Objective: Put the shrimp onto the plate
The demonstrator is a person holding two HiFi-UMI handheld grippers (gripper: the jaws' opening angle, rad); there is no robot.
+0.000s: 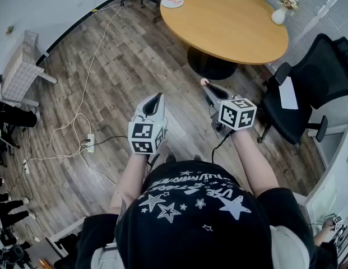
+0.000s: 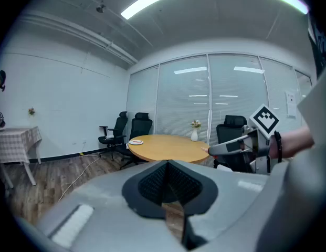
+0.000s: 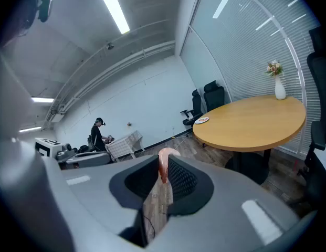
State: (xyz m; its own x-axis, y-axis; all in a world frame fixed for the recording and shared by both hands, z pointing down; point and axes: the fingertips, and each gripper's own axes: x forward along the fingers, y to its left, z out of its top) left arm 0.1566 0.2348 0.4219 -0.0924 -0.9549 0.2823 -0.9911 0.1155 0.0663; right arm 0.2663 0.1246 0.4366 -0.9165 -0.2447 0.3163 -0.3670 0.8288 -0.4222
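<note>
My right gripper (image 1: 206, 85) is shut on a pink shrimp (image 3: 164, 161), whose curled end sticks out past the jaw tips; from the head it shows as a small pink tip (image 1: 204, 82). The white plate (image 1: 172, 2) with red markings lies on the far edge of the round wooden table (image 1: 230, 21), also seen small as the plate (image 3: 202, 120) and the plate (image 2: 136, 142). My left gripper (image 1: 155, 98) is held beside the right one over the floor, jaws shut with nothing between them. The right gripper (image 2: 212, 150) shows from the side in the left gripper view.
A white vase with flowers (image 1: 279, 14) stands on the table's right side. A black office chair (image 1: 308, 88) is at the right. A white cable and power strip (image 1: 89, 143) lie on the wooden floor at the left. A person (image 3: 96, 134) stands far off.
</note>
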